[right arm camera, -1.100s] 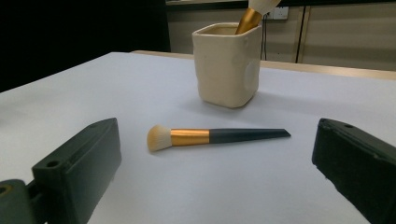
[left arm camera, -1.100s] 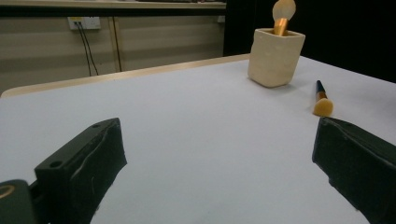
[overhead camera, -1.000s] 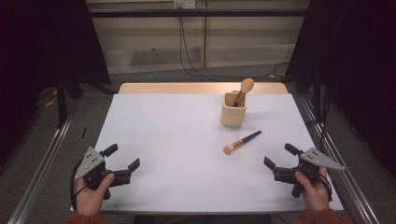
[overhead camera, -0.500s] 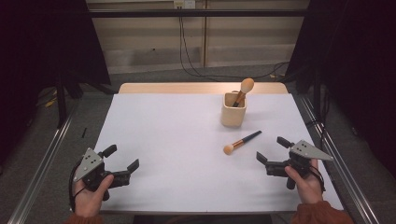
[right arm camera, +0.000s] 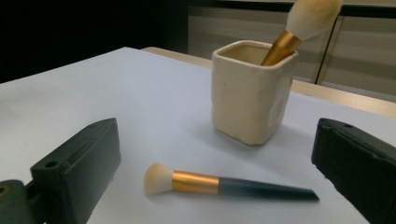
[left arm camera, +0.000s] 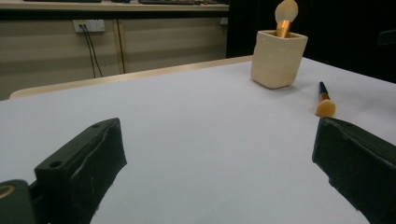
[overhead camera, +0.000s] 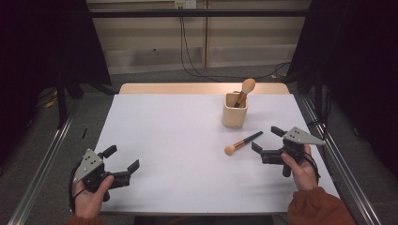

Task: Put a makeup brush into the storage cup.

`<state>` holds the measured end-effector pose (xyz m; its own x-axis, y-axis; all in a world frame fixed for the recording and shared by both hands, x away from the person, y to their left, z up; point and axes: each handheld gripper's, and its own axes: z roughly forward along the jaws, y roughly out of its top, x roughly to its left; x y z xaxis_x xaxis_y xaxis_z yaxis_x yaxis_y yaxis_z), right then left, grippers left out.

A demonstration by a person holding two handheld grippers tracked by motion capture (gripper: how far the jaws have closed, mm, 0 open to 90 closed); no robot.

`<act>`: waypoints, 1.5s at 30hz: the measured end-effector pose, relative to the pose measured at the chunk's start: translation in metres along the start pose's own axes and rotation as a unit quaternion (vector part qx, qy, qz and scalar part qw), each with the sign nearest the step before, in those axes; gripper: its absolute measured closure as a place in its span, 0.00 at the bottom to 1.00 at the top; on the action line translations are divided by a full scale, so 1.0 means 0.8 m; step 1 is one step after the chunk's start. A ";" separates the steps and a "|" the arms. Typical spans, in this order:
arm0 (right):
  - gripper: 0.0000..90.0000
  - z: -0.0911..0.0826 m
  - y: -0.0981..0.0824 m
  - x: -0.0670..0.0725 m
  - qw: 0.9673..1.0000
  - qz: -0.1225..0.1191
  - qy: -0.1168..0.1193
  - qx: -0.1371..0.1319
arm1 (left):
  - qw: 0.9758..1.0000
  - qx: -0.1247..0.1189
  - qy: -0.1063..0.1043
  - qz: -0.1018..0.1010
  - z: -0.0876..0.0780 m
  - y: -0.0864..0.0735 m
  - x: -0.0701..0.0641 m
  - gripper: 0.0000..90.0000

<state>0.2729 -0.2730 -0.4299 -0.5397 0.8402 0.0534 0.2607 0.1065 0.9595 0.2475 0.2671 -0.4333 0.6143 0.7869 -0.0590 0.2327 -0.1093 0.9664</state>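
Observation:
A cream square cup (overhead camera: 234, 110) (left arm camera: 278, 59) (right arm camera: 252, 91) stands right of the table's middle, with one makeup brush (overhead camera: 245, 89) (right arm camera: 306, 25) upright in it. A second brush (overhead camera: 242, 143) (left arm camera: 323, 100) (right arm camera: 219, 183), with a black handle, gold band and pale bristles, lies flat on the white surface in front of the cup. My right gripper (overhead camera: 267, 141) (right arm camera: 215, 172) is open just right of this brush, and the brush lies between and ahead of its jaws. At the near left my left gripper (overhead camera: 123, 159) (left arm camera: 219, 182) is open with nothing in it.
The white table top (overhead camera: 178, 140) ends in a wooden strip (overhead camera: 187, 88) at the far side. Metal rails (overhead camera: 342, 164) run along the left and right sides. Cables (overhead camera: 192, 51) hang down the wall behind the table.
The right gripper has moved forward and left toward the lying brush. The left gripper has barely shifted. Both brushes and the cup are where they were.

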 end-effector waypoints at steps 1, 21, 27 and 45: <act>0.01 0.003 0.003 -0.001 1.000 -0.001 0.001 -0.002 | 1.000 -0.001 -0.001 0.000 0.000 0.000 0.000 0.02; 0.01 0.053 0.042 -0.021 0.999 -0.013 0.013 0.027 | 1.000 -0.001 -0.003 0.001 0.003 0.001 0.001 0.02; 0.02 0.064 0.049 -0.029 0.999 -0.012 0.014 0.037 | 1.000 -0.002 -0.006 -0.003 0.003 0.001 0.000 0.02; 0.01 0.085 0.063 -0.045 0.991 -0.033 0.042 0.124 | 1.000 0.000 -0.005 0.000 0.004 0.001 0.001 0.02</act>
<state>0.3597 -0.2619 -0.4022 -0.6244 0.7807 0.0263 0.4061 0.2957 0.8647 0.2508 0.2657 -0.4335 0.6210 0.7814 -0.0614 0.2330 -0.1093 0.9663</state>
